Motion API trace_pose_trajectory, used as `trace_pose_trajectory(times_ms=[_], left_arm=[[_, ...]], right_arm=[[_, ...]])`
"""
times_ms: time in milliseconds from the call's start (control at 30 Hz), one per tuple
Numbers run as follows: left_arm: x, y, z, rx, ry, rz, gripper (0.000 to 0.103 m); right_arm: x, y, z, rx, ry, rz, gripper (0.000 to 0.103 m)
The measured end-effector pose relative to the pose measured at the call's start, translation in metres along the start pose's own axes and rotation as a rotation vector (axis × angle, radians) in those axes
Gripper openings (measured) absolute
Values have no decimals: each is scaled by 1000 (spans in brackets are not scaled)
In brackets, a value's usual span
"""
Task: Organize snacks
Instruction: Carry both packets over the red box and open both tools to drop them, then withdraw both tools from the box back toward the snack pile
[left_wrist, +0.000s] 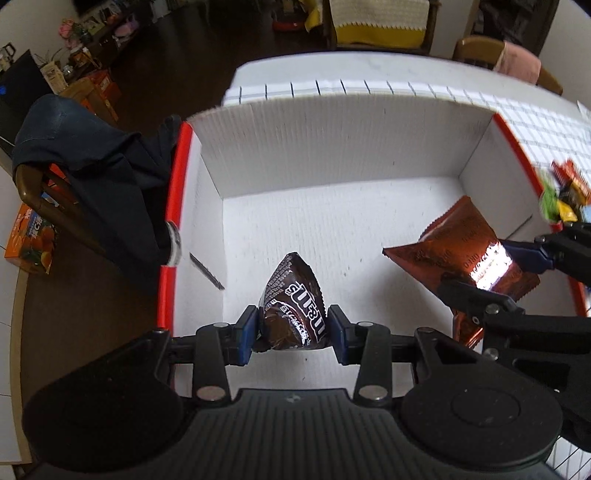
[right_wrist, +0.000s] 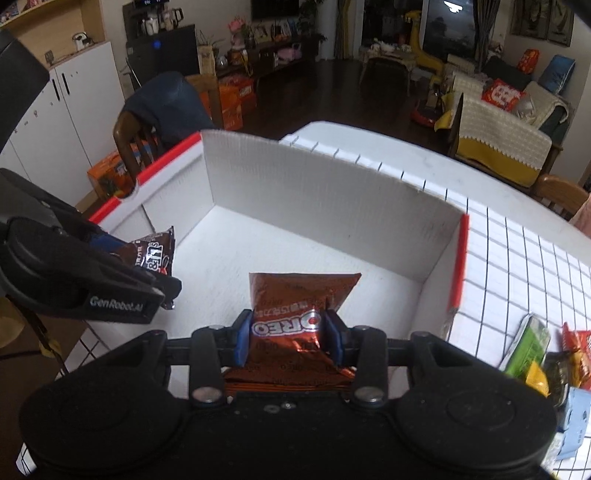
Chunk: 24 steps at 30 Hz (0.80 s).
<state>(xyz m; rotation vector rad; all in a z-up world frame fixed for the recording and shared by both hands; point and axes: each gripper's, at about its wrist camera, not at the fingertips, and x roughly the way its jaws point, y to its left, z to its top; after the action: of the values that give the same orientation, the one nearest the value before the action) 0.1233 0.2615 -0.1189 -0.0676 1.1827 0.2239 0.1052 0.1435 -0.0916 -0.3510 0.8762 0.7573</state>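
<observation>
While the left gripper (left_wrist: 291, 328) pinches an M&M's bag (left_wrist: 291, 310) & the right gripper (right_wrist: 288, 339) pinches an Oreo bag (right_wrist: 291, 314) over the empty white box (left_wrist: 325, 140), more snacks (right_wrist: 546, 362) wait on the table.

Left black two-finger gripper (left_wrist: 291, 328) at lower centre, right black two-finger gripper (right_wrist: 288, 334) likewise, both angled downward, blue pads clamped.

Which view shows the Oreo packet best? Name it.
The right wrist view: the Oreo packet sits centred between the right gripper fingers, logo readable. The left wrist view shows it off to the side under glare.
</observation>
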Motion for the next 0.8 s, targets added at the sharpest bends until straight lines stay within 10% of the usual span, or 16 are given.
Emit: trace_pose_trajectory(times_ms=[800], left_arm=[[-21, 1, -8, -4, -61, -66, 59]], right_arm=[[-18, -2, -4, 69, 9, 19, 41]])
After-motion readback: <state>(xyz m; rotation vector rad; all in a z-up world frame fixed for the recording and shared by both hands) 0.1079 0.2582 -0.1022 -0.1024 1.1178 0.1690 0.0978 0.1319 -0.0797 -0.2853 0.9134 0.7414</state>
